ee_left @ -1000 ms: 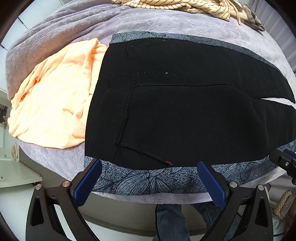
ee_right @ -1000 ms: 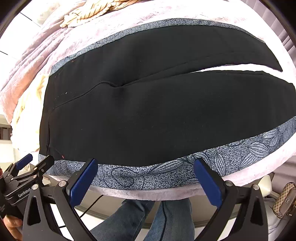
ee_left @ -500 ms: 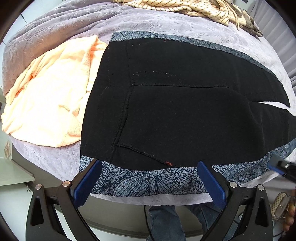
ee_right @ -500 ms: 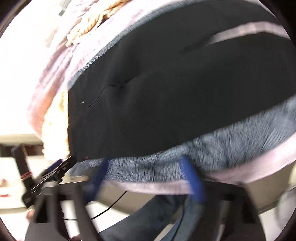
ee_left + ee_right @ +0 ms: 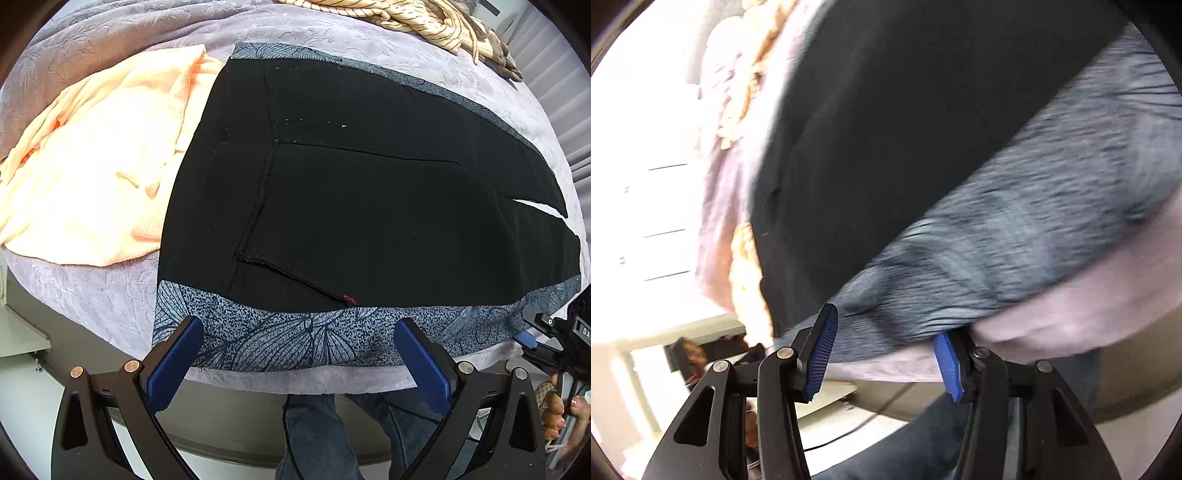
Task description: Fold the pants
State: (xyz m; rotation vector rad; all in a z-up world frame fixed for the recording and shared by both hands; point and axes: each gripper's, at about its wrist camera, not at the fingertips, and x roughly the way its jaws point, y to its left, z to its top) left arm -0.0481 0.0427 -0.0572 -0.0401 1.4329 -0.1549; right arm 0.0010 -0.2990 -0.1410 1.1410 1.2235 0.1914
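Though blurred, right tool (image 5: 886, 354) tilted, agape.

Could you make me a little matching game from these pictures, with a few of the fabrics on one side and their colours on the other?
Things:
1. pants
2. towel
3. bed cover
4. striped cloth

Colours:
A. pale lilac
B. cream with dark lines
C. black with a blue leaf-print band
D. peach

Pairs: 1-C, 2-D, 3-A, 4-B
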